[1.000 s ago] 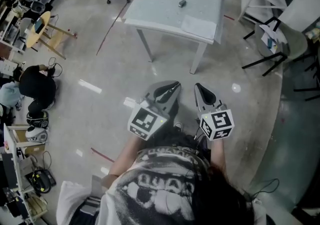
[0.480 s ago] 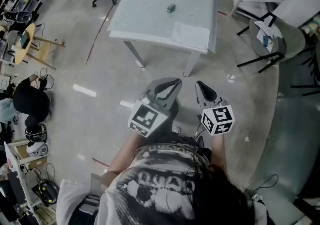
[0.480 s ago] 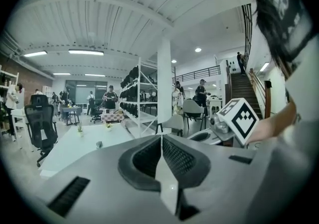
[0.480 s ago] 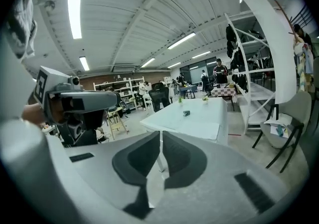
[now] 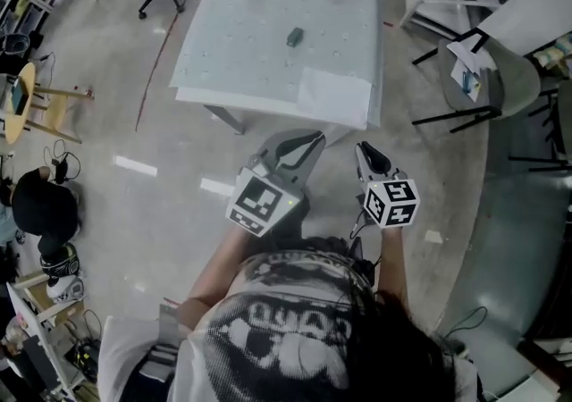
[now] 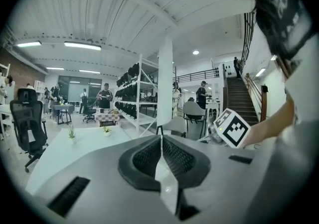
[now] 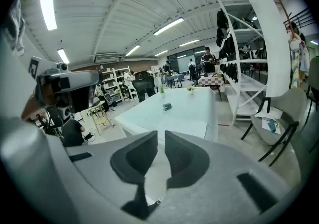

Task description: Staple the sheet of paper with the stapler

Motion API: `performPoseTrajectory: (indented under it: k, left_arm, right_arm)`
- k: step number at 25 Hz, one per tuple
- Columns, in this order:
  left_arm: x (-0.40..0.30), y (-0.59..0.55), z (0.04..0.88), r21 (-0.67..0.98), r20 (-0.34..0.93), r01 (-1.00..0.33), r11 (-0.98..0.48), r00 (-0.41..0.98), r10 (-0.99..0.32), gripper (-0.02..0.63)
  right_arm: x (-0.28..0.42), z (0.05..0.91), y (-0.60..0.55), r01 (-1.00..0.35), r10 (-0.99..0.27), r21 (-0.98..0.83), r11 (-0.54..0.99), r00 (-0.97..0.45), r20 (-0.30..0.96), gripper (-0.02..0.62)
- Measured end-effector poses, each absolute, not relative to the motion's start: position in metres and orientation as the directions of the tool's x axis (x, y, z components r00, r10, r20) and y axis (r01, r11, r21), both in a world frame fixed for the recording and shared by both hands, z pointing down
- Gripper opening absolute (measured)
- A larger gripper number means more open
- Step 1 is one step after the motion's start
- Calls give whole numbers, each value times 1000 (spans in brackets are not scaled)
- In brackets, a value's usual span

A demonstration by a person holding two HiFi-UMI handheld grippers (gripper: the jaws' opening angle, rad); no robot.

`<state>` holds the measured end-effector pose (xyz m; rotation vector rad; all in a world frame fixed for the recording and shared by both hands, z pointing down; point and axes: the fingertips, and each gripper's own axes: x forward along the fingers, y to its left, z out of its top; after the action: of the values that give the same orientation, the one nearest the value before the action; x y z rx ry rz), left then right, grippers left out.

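Basically nothing done yet: stapler (image 5: 295,36) and paper (image 5: 335,96) untouched on counter (image 5: 223,52); left tongs (image 6: 160,141) closed, right tongs (image 7: 160,143) just opening, both empty.

Head view looking steeply down, left gripper (image 5: 311,138) and right gripper (image 5: 368,152) views facing forward, all sharing the table (image 5: 241,43).

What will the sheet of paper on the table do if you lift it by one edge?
The sheet of paper looks thin and lies flat on the table, so it would probably droop and bend rather than stay stiff. It likely weighs very little. Its near edge sits close to the table's edge, so a push might slide it off.
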<state>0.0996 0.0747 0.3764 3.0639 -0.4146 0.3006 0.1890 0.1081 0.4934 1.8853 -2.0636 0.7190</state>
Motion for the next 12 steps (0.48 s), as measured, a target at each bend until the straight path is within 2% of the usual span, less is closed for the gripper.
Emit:
performPoseTrajectory:
  k: [7,12]
  left_arm:
    - [117,17,384,13,215,-223,-975,953,-215,9]
    - [118,5,398,34,249,-223,-974,946,-208,9]
  right_arm:
    - [225,526,57,-982,-813,-188,-35,-81,577,71]
    - [246,548,33,-988,-774,-150,-18,-81,628,83]
